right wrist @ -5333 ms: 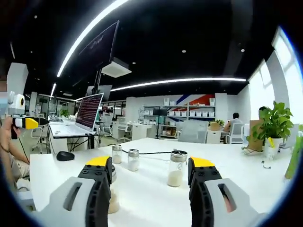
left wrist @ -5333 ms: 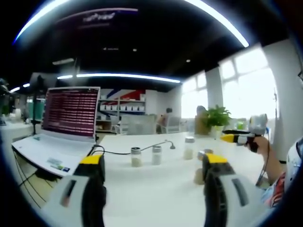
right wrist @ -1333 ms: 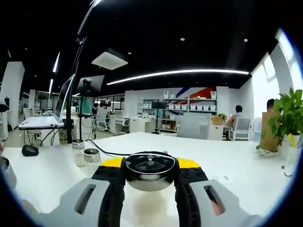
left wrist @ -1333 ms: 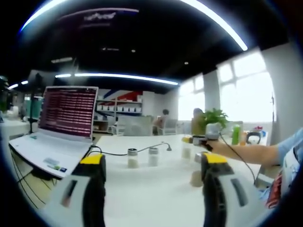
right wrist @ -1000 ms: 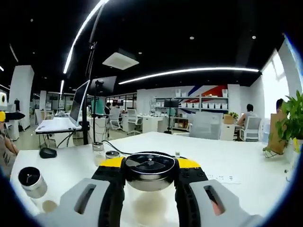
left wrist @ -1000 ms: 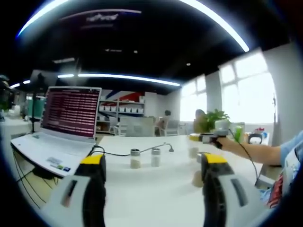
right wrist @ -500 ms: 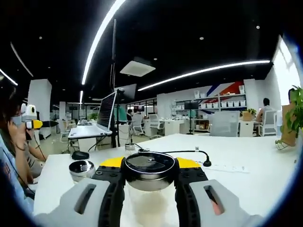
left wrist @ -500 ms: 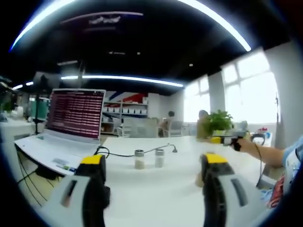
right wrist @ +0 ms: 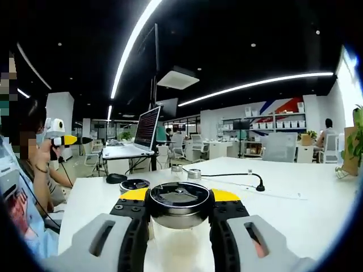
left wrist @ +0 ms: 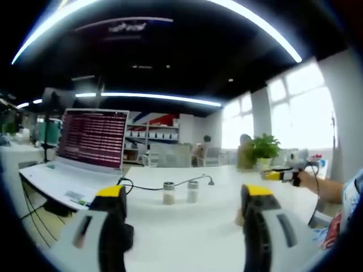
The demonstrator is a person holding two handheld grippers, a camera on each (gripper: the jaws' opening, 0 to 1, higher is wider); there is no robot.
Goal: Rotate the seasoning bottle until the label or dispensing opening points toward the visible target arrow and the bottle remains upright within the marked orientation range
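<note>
open office, white table (left wrist: 187, 226), laptop (left wrist: 79, 153) at its left edge.
arrow mark and bottle label not made out; one jar sits half hidden behind the left gripper's right jaw. right gripper (right wrist: 179, 218) jaws narrow, clamped on the upright seasoning bottle (right wrist: 179, 211) at its dark lid. left gripper (left wrist: 184, 226) jaws wide, holding nothing, above bare tabletop. two small shakers (left wrist: 180, 192) stand beside a black cable (left wrist: 147, 185) mid-table; clear surface around them.
</note>
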